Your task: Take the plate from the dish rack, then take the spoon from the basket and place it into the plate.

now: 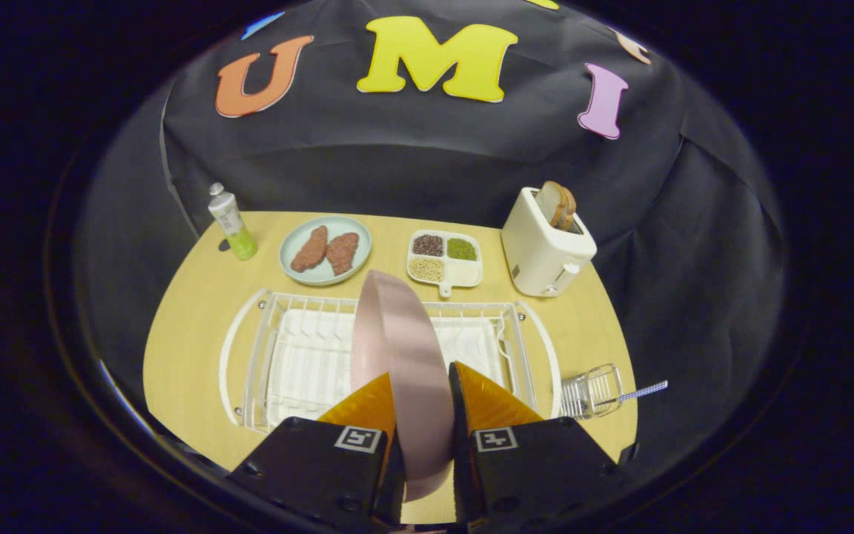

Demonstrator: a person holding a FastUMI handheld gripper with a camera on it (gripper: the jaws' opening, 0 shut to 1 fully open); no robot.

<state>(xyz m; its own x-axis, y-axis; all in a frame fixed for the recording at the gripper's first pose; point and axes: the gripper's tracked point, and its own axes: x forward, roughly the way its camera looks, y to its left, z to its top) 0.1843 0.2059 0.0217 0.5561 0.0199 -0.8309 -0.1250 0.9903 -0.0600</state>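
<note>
I have the gripper [421,400] clenched on the pink plate [397,348]; both fingers press its edge and it stands upright between them, above the white dish rack [301,356]. The spoon [638,391] lies in the small wire basket [591,391] just beside the rack, its checked handle sticking out. Beyond I count one toaster [542,252] with two bread slices [557,204], one round plate [325,250] with two meat pieces, one divided tray [445,258], one bottle [233,221]. Its label I cannot read.
</note>
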